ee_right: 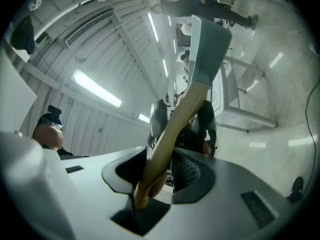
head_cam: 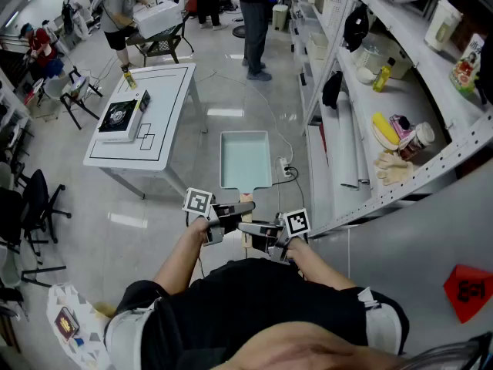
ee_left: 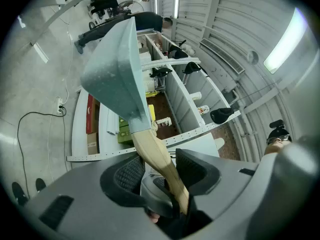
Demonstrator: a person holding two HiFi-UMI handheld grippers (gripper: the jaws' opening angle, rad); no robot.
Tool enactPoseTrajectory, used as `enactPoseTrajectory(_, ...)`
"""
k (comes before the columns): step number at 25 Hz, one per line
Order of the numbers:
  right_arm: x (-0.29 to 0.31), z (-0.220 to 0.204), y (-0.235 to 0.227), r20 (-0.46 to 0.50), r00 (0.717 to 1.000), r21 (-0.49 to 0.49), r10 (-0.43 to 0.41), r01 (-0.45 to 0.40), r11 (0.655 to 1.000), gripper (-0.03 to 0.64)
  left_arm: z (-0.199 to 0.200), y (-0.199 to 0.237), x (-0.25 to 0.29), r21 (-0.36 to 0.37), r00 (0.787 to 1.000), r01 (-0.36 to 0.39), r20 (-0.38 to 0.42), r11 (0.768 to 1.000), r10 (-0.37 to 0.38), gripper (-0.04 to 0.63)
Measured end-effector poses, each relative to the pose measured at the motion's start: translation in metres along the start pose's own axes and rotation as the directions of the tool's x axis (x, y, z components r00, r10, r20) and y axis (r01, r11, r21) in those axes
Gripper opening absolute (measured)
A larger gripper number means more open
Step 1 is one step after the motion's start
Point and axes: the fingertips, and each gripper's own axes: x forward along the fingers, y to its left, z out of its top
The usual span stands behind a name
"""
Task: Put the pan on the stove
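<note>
Between the jaws of the left hand-held gripper (ee_left: pixel 162 173) runs the wooden handle (ee_left: pixel 159 156) of the pan (ee_left: pixel 117 69), pinched by both pads with the jaws fairly wide. The right hand-held gripper (ee_right: pixel 160 169) clamps the same handle (ee_right: pixel 170 129) from the other side, and the teal pan (ee_right: pixel 207 44) rises beyond its jaws.

In the head view the left hand-held gripper (head_cam: pixel 229 216) and the right hand-held gripper (head_cam: pixel 258 231) meet nose to nose just in front of the person's waist. Both forearms reach forward and inward, with the hands close together. The rectangular pan (head_cam: pixel 245 159) juts out ahead of them, held about level in the air above the floor (head_cam: pixel 231 91).

The stove (head_cam: pixel 119 116) sits on a white desk (head_cam: pixel 166 129) to the left and farther ahead, well apart from the pan. Shelves (head_cam: pixel 362 129) with bottles and gloves line the right side. People (head_cam: pixel 254 21) stand at the far end of the room, and chairs (head_cam: pixel 35 206) stand at the left.
</note>
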Motion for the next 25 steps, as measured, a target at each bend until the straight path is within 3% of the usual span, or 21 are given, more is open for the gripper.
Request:
enactPoseTrajectory(4, 0.006, 0.0, 0.001, 0.006, 1.0, -0.012, 0.003, -0.003, 1.0, 0.152, -0.001, -0.009, -0.004, -0.008, 1.0, 0.002, 0.007, 1.0, -0.002, 0.202)
enactPoseTrajectory(15, 0.008, 0.014, 0.013, 0.038, 0.998, -0.006, 0.053, -0.053, 0.999, 0.155, 0.015, -0.018, -0.007, 0.06, 0.999, 0.021, 0.042, 0.998, -0.023, 0.202)
enactPoseTrajectory(25, -0.014, 0.013, 0.015, -0.044, 0.996, -0.024, 0.076, -0.077, 0.997, 0.155, 0.011, -0.009, 0.015, 0.063, 0.998, -0.036, 0.055, 0.997, 0.033, 0.204)
